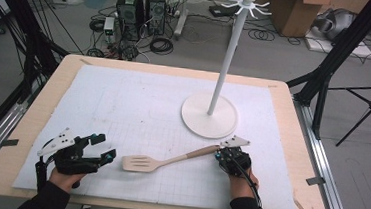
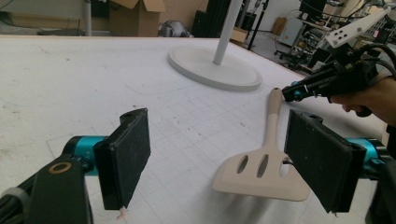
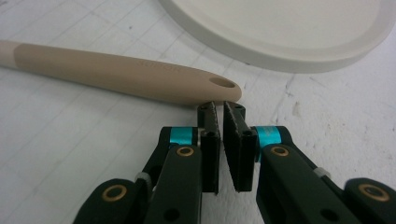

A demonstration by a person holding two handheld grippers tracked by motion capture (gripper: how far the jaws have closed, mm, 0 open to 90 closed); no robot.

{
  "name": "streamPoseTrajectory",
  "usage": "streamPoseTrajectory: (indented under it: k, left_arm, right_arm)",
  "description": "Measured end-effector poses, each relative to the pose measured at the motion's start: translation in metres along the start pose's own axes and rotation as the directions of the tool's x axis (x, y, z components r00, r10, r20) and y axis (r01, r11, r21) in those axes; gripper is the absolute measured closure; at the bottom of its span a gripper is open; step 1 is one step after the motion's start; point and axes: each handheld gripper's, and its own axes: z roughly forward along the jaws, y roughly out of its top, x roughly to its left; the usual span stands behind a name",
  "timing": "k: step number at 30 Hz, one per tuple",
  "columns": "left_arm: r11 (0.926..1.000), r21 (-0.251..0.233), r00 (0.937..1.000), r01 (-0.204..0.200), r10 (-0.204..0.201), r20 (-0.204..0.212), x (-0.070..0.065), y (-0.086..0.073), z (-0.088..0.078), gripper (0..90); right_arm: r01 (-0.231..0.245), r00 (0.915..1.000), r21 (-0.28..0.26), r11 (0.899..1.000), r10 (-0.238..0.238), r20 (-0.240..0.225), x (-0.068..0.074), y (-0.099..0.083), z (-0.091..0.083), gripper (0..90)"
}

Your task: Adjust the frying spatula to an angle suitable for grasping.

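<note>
- Person at the worktop (image 1: 30, 137), a hand-held tool in each hand; work in hand looks like picking up the wooden spatula (image 1: 169, 161) to hang it on the white hook stand (image 1: 231, 43).
- Spatula lies flat on the white mat, near the front edge & roughly mid-way betw. the two hands: slotted blade toward the left tool (image 1: 101, 147), handle running up & right toward the stand's round base (image 1: 192, 120).
- Right tool (image 3: 219, 108) sits at the handle's far end, just by the hanging hole (image 3: 222, 82). Jaws nearly together, a thin gap betw. them, nothing clamped; tips at the handle's end – touching or a hair off, can't tell.
- Left tool rests low by the front left of the mat, jaws wide apart, empty; in the left gripper view the blade (image 2: 259, 172) lies just ahead of its right-hand pad (image 2: 317, 161).
- Step, by my read: approach/line-up on the handle, grasp not yet made.
- Next move prob. needs the right tool's jaws spread wider than the handle, then set astride it & closed, w/ the hole left free for a hook.
- Risk: handle end is rounded & flat on the mat, so a shallow pinch may slip.
</note>
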Motion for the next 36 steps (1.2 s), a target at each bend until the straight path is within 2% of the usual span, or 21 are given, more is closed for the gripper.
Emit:
streamPoseTrajectory:
  k: [7,10,11,13,14,15,16,18,19,20,21,23,24,26,27,31,32,33,34,35,36]
  left_arm:
    - [1.0,-0.002,1.0,0.003,-0.003,0.002,0.0,0.0,0.0,22.9]
    - [1.0,-0.005,1.0,0.003,-0.003,0.003,0.0,0.0,-0.001,22.9]
    - [1.0,-0.009,1.0,0.003,-0.003,0.0,0.001,0.001,-0.002,22.9]
    - [1.0,-0.006,1.0,0.005,-0.005,0.001,0.002,0.0,-0.002,22.9]
    - [1.0,-0.006,1.0,0.005,-0.005,0.001,0.002,0.0,-0.002,22.9]
    - [0.9999,-0.007,1.0,0.008,-0.008,-0.002,0.002,0.0,-0.002,22.8]
    - [1.0,-0.007,1.0,0.005,-0.005,0.001,0.002,0.001,-0.002,22.8]
    - [0.9999,-0.01,1.0,0.005,-0.005,0.001,0.001,0.001,-0.002,22.9]
    - [0.9999,-0.01,1.0,0.005,-0.005,0.001,0.001,0.001,-0.002,22.9]
    - [0.9999,-0.01,1.0,0.005,-0.005,0.002,0.001,0.001,-0.003,22.9]
    - [0.9999,-0.01,1.0,0.005,-0.005,0.002,0.001,0.001,-0.003,22.9]
    - [0.9999,-0.012,1.0,0.006,-0.006,0.001,0.002,0.001,-0.004,22.9]
    - [0.9999,-0.014,1.0,0.006,-0.006,0.0,0.003,0.001,-0.005,22.9]
    - [0.9998,-0.016,1.0,0.009,-0.009,0.001,0.003,0.001,-0.005,22.9]
    - [0.9999,-0.016,1.0,0.006,-0.006,0.001,0.003,0.001,-0.006,22.9]
    - [0.9999,-0.015,1.0,0.006,-0.006,-0.001,0.003,0.001,-0.006,22.9]
    - [0.9999,-0.015,1.0,0.005,-0.005,0.0,0.003,0.001,-0.006,22.9]
    - [0.9999,-0.014,1.0,0.008,-0.008,0.002,0.003,0.001,-0.005,22.9]
    - [0.9999,-0.014,1.0,0.008,-0.008,0.002,0.003,0.001,-0.005,22.9]
    - [0.9999,-0.013,1.0,0.007,-0.007,0.0,0.003,0.001,-0.005,22.9]
    - [0.9999,-0.013,1.0,0.007,-0.007,0.0,0.003,0.001,-0.005,22.9]
  right_arm:
    - [-0.043,0.999,-0.019,0.999,0.043,0.011,-0.001,0.008,0.01,82.7]
    - [-0.063,0.998,-0.023,0.998,0.063,0.004,-0.002,0.008,0.01,79.0]
    - [-0.079,0.9968,-0.05,0.996,0.078,-0.02,0.001,0.008,0.002,77.7]
    - [-0.075,0.9964,-0.106,0.992,0.071,-0.047,0.009,0.012,-0.008,74.4]
    - [-0.075,0.9964,-0.106,0.992,0.071,-0.047,0.009,0.012,-0.008,74.4]
    - [-0.065,0.9942,-0.152,0.986,0.051,-0.095,0.021,0.019,-0.013,71.4]
    - [-0.053,0.9918,-0.164,0.985,0.033,-0.124,0.029,0.023,-0.013,69.3]
    - [-0.019,0.9835,-0.169,0.985,-0.012,-0.18,0.048,0.032,-0.008,67.0]
    - [-0.019,0.9835,-0.169,0.985,-0.012,-0.18,0.048,0.032,-0.008,67.0]
    - [0.016,0.9694,-0.173,0.985,-0.058,-0.239,0.069,0.042,-0.001,66.2]
    - [0.016,0.9694,-0.173,0.985,-0.058,-0.239,0.069,0.042,-0.001,66.2]
    - [0.063,0.9564,-0.17,0.983,-0.109,-0.271,0.089,0.053,0.008,67.1]
    - [0.101,0.9455,-0.155,0.983,-0.143,-0.292,0.103,0.063,0.016,70.4]
    - [0.115,0.9415,-0.143,0.983,-0.154,-0.3,0.108,0.067,0.021,71.8]
    - [0.129,0.9383,-0.106,0.986,-0.156,-0.309,0.113,0.072,0.03,75.4]
    - [0.135,0.9311,-0.041,0.99,-0.141,-0.336,0.114,0.074,0.045,81.9]
    - [0.135,0.9311,-0.041,0.99,-0.141,-0.336,0.114,0.074,0.045,81.9]
    - [0.134,0.9247,-0.03,0.99,-0.136,-0.356,0.113,0.074,0.046,86.5]
    - [0.134,0.9247,-0.03,0.99,-0.136,-0.356,0.113,0.074,0.046,86.5]
    - [0.146,0.9107,-0.024,0.989,-0.144,-0.387,0.114,0.073,0.045,89.0]
    - [0.146,0.9107,-0.024,0.989,-0.144,-0.387,0.114,0.073,0.045,89.0]
